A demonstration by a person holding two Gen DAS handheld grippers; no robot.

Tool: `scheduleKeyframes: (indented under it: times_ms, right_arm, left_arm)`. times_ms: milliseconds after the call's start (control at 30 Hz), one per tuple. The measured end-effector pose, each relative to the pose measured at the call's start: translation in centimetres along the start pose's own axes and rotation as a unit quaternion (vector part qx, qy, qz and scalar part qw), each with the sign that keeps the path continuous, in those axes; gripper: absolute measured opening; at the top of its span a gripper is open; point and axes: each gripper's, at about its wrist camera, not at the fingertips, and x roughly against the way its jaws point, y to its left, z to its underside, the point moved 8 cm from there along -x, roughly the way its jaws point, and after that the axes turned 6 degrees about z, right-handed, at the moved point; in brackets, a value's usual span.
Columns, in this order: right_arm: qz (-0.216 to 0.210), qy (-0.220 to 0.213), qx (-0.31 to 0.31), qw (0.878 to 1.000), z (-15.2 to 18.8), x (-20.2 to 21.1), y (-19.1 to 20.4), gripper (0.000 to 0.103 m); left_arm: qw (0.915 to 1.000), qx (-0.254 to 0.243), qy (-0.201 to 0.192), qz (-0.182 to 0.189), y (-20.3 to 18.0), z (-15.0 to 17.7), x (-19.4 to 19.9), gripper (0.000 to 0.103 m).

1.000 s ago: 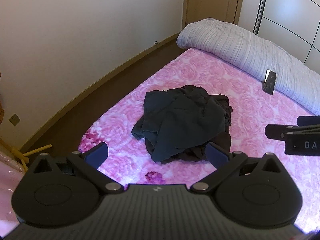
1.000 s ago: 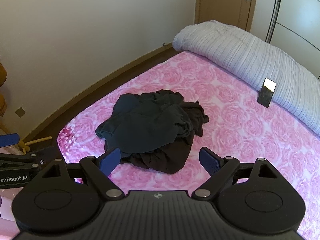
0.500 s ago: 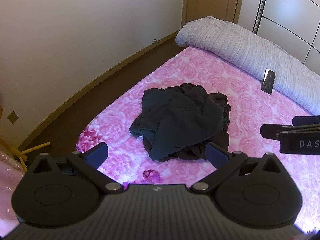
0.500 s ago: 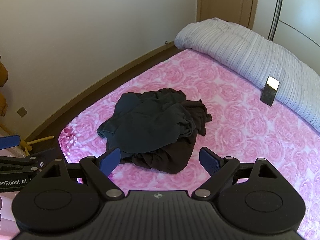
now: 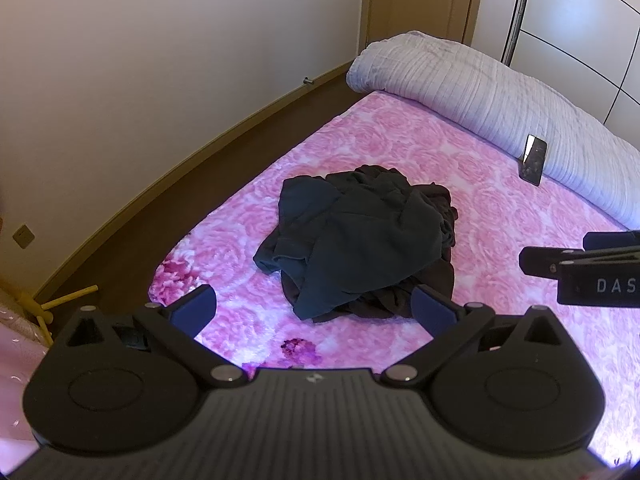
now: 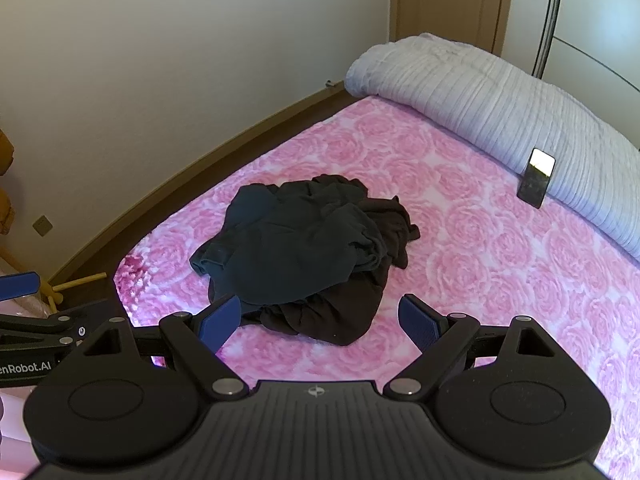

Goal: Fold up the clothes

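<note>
Bed cover (image 5: 460, 168) is pink with a rose pattern, clothes pile (image 5: 360, 240) is dark teal over blackish brown, duvet (image 5: 480, 92) is pale grey-lilac with ribbed stripes, tongs are black with blue pads (image 6: 218, 320).

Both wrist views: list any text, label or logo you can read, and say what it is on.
"DAS", cut off by the frame edge, on the right gripper in the left wrist view.
"enRobot.AI", its start cut off, on the left gripper in the right wrist view.
A small round emblem without letters on each gripper's body.
The phone screen shows nothing readable.
</note>
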Motion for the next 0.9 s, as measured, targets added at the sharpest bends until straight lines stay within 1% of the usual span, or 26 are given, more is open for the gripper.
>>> scheduleKeyframes:
  times_ms: [900]
  right_arm:
    - [-0.002,0.003,-0.001,1.0,0.02,0.04,-0.07,0.088]
  left_arm:
    - [0.9999,-0.008,0.003,0.005,-0.59,-0.23,0.09,0.102]
